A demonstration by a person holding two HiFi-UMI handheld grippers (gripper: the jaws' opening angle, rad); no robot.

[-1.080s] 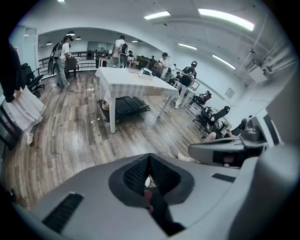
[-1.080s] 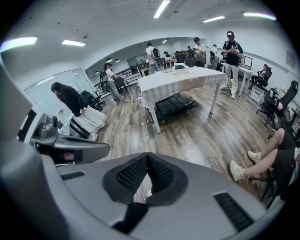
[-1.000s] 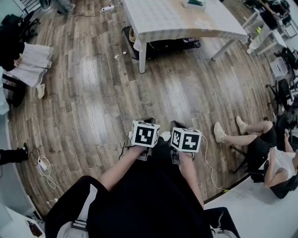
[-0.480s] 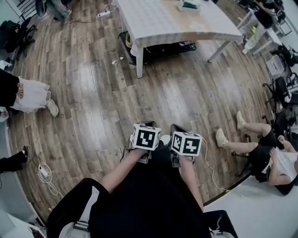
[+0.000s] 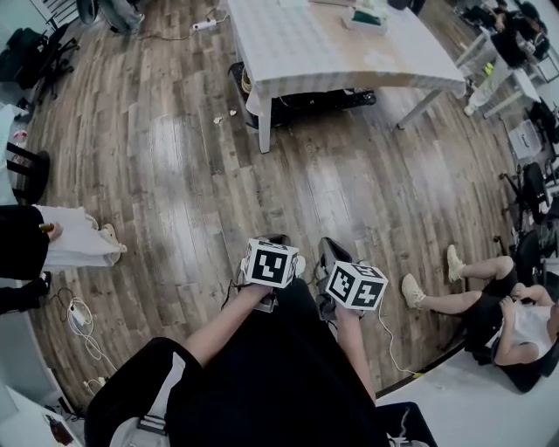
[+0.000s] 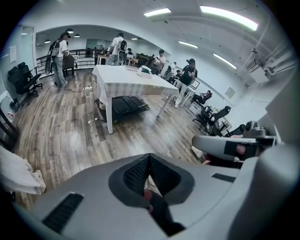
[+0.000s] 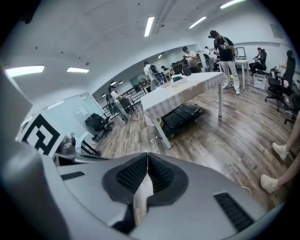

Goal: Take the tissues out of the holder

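The tissue holder point(image 5: 367, 13) is a small green-and-white box far off on a table point(image 5: 297, 44) with a pale checked cloth. It also shows in the left gripper view, holder point(image 6: 145, 70) on table point(image 6: 122, 79), and in the right gripper view, holder point(image 7: 178, 78) on table point(image 7: 187, 89). I hold both grippers close to my body above the wooden floor, several steps from the table. My left gripper point(image 6: 149, 157) has its pads together and nothing in them. The right gripper point(image 7: 147, 154) is shut and empty too. In the head view the marker cubes top the left gripper point(image 5: 272, 244) and right gripper point(image 5: 334, 253).
A black case point(image 5: 314, 87) lies under the table. One person sits on the floor at the right point(image 5: 489, 306). Another stands at the left with a white bag point(image 5: 74, 244). Cables and a power strip point(image 5: 79, 314) lie at the lower left. Office chairs and standing people line the room's edges.
The person with the white bag has walked down the left side. My right gripper has dropped slightly and tilted. Both jaws stay shut.
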